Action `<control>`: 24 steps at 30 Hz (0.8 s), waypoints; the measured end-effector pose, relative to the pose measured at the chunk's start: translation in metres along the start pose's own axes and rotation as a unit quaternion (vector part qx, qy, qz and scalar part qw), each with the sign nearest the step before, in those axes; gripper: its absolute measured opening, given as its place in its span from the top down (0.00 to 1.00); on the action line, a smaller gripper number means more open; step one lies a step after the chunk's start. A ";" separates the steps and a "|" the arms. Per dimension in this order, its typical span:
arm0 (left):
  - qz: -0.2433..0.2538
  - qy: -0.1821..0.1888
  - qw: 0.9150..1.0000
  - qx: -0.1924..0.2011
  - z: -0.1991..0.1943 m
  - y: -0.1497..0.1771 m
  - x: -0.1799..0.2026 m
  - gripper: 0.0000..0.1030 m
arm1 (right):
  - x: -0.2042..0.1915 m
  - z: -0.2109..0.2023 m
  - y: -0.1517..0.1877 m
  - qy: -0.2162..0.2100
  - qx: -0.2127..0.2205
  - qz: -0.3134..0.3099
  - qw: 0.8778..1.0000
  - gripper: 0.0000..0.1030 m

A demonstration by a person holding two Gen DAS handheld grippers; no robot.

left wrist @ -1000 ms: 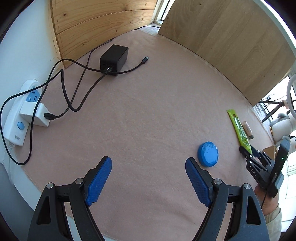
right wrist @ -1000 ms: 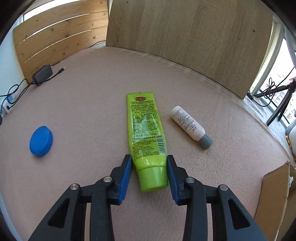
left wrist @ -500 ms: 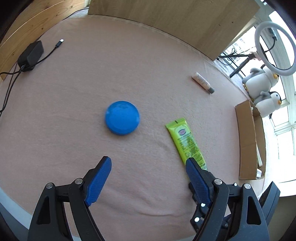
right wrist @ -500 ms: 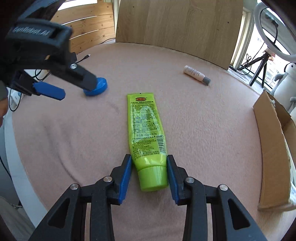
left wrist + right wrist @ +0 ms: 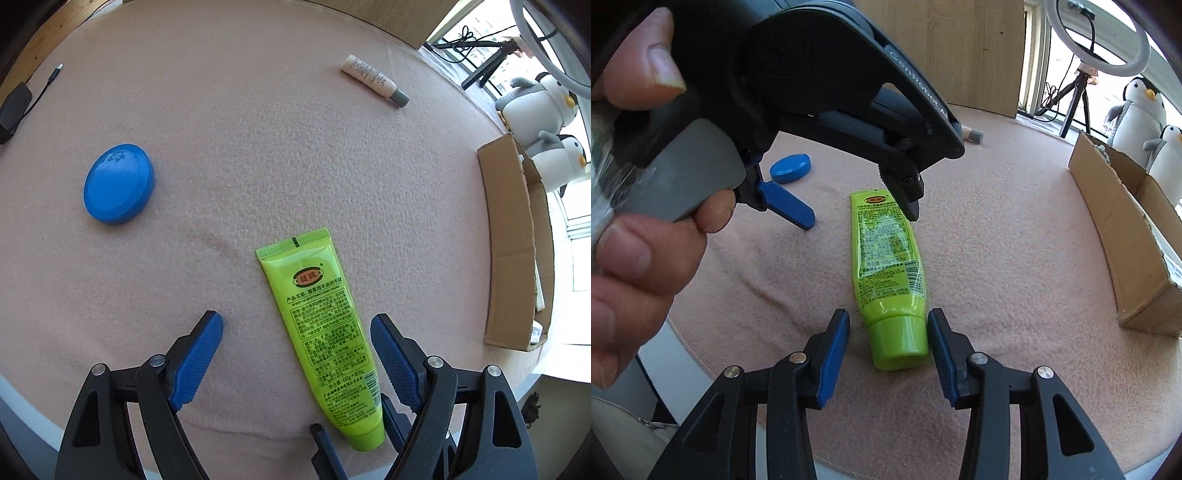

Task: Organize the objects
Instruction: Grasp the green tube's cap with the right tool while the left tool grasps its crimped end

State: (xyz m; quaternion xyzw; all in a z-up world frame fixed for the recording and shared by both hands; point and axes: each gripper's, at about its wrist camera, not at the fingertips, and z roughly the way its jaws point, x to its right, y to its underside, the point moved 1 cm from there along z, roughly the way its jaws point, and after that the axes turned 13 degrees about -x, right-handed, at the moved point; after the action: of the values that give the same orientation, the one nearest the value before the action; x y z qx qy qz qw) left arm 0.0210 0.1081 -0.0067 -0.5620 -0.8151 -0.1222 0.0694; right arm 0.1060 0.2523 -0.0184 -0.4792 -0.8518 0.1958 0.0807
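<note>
A lime-green tube [image 5: 886,251] lies flat on the pink cloth with its cap toward me. My right gripper [image 5: 888,321] straddles that cap, slightly open, with a thin gap on the left side. My left gripper [image 5: 295,328], held by a hand [image 5: 639,236], hangs open above the tube's [image 5: 325,332] body, and the tube lies nearer its right finger. Farther off on the cloth are a round blue lid [image 5: 118,183] and a small white tube with a grey cap [image 5: 375,80].
An open cardboard box [image 5: 513,240] sits at the table's right edge, with two penguin toys [image 5: 535,107] and a ring light on a tripod [image 5: 1097,40] behind it. A black adapter and cable [image 5: 14,107] lie far left. The table edge [image 5: 886,469] is just below my right gripper.
My left gripper swung from the power strip side past the blue lid to over the green tube. My right gripper moved the tube away from the white tube, then its jaws widened slightly.
</note>
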 end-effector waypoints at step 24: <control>-0.033 -0.090 0.995 -0.007 0.002 0.009 0.045 0.35 | 0.001 -0.002 0.008 -0.034 0.027 -0.031 0.999 0.74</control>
State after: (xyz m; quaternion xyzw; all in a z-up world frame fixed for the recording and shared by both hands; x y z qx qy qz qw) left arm 0.0138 0.1520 0.0032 -0.5438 -0.8354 -0.0790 -0.0126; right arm 0.1122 0.2571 -0.0196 -0.4429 -0.8630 0.2324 0.0712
